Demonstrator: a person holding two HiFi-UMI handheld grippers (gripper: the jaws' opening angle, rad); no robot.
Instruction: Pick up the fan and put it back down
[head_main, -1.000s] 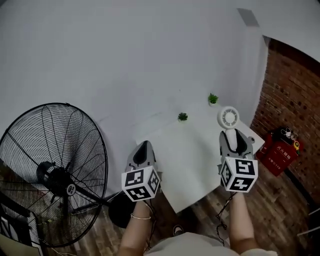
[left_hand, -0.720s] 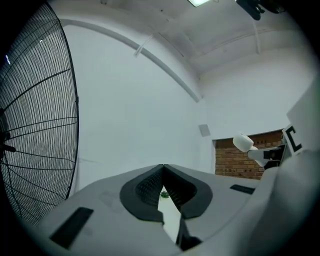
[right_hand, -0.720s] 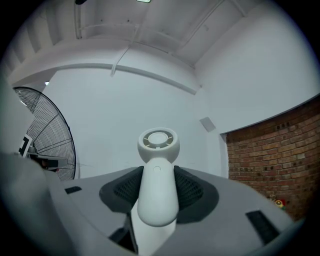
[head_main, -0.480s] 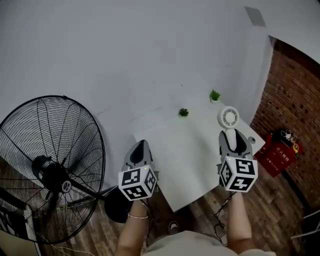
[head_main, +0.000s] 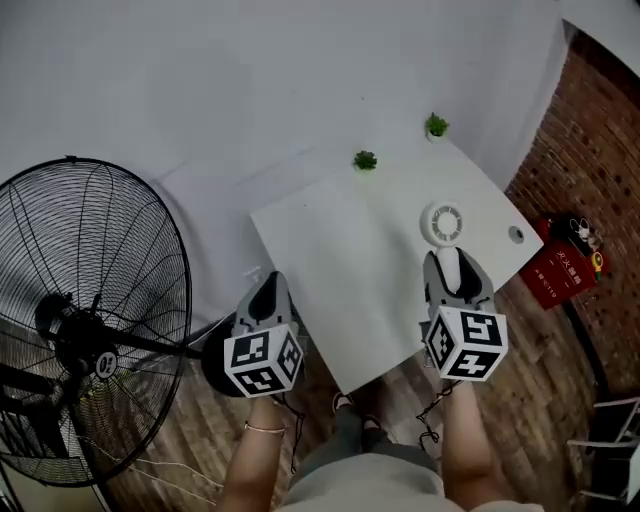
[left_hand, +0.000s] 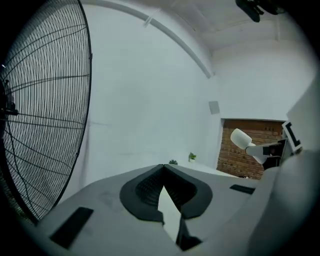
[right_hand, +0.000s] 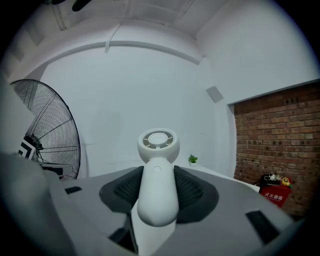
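The fan (head_main: 444, 223) is small, white and hand-held, with a round head on a thick handle. My right gripper (head_main: 452, 264) is shut on the handle and holds the fan above the white table (head_main: 330, 250), near its right side. In the right gripper view the fan (right_hand: 158, 165) stands upright between the dark pads, head up, with my right gripper (right_hand: 158, 196) clamped on its lower handle. My left gripper (head_main: 265, 292) hangs at the table's front left edge. In the left gripper view my left gripper (left_hand: 163, 168) is shut, tips touching, with nothing between them.
A large black pedestal fan (head_main: 85, 320) stands on the wood floor at the left, close to my left gripper. Two small green plants (head_main: 365, 160) (head_main: 435, 125) sit at the table's far edge. Red equipment (head_main: 560, 275) lies by the brick wall (head_main: 600, 180) at the right.
The head view has tipped down and closer, so more of the table shows. Both grippers sit a little lower in the picture. The right gripper still holds the fan.
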